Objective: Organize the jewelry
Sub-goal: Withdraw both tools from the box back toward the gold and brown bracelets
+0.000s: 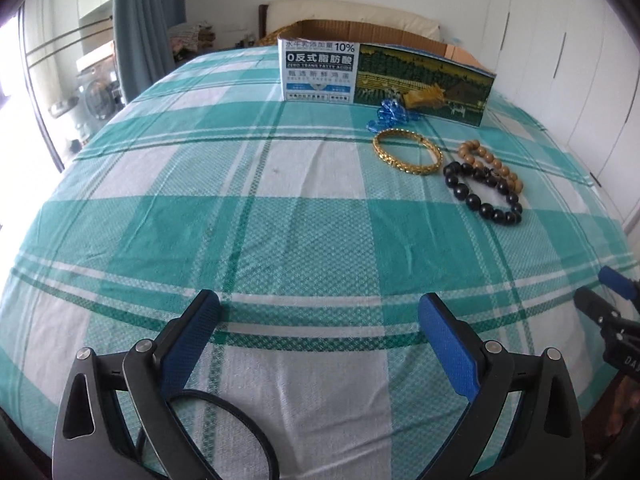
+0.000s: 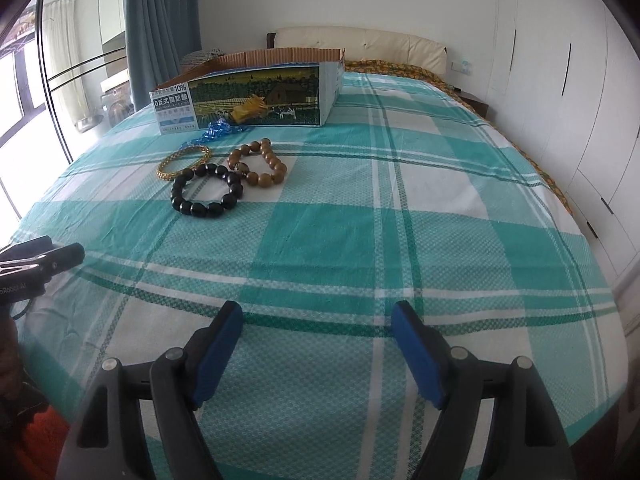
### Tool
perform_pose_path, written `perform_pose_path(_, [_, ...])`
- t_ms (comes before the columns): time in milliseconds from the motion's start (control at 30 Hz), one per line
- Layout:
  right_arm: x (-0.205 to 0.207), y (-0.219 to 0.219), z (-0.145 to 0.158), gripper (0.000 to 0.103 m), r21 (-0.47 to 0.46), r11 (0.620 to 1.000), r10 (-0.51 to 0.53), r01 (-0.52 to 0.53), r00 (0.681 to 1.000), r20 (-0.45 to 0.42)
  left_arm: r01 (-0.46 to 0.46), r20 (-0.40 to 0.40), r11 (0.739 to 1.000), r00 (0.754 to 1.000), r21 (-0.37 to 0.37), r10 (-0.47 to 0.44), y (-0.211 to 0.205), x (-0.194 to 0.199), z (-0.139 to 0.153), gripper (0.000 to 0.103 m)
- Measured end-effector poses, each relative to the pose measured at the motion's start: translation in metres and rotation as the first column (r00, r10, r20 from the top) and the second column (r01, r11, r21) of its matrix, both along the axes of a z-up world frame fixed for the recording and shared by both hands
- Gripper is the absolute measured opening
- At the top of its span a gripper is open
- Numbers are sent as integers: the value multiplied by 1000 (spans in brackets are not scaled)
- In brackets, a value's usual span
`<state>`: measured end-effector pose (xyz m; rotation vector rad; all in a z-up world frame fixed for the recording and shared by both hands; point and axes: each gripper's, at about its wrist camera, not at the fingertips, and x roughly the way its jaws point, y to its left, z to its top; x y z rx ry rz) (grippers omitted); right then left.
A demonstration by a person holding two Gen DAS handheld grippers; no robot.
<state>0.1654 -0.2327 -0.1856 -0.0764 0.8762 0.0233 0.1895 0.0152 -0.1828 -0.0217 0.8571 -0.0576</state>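
Several pieces of jewelry lie on the checked bed sheet [image 1: 280, 216] in front of an open printed cardboard box [image 1: 384, 76] [image 2: 256, 92]. They are a black bead bracelet [image 1: 482, 192] [image 2: 206, 194], a brown bead bracelet [image 1: 486, 158] [image 2: 260, 162], a gold chain bracelet [image 1: 408, 151] [image 2: 184, 162], a blue crystal piece [image 1: 390, 114] [image 2: 218, 130] and a yellow piece [image 1: 424, 98] [image 2: 250, 110] against the box. My left gripper [image 1: 320, 320] is open and holds nothing, well short of the jewelry. My right gripper [image 2: 318, 330] is open too, nothing between its pads.
A cream headboard [image 2: 360, 42] stands behind the box. White wardrobe doors [image 2: 560, 80] run along the right side, a curtain [image 2: 160, 20] and a window along the left. The right gripper's tip [image 1: 608, 304] shows at the left wrist view's right edge.
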Motion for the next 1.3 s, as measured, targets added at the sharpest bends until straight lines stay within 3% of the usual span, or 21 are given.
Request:
perform_pose_path(400, [-4,6,-1,84,-5,997,-78,78,997,20,-2,-15,1000,1000,22,2,-3,2,-2,102])
perform_pose_path(1300, [-1,5,-1,89,3,999,-43,43,999,-1,26,-21,999,999,27,-26,-4,1,-3,102])
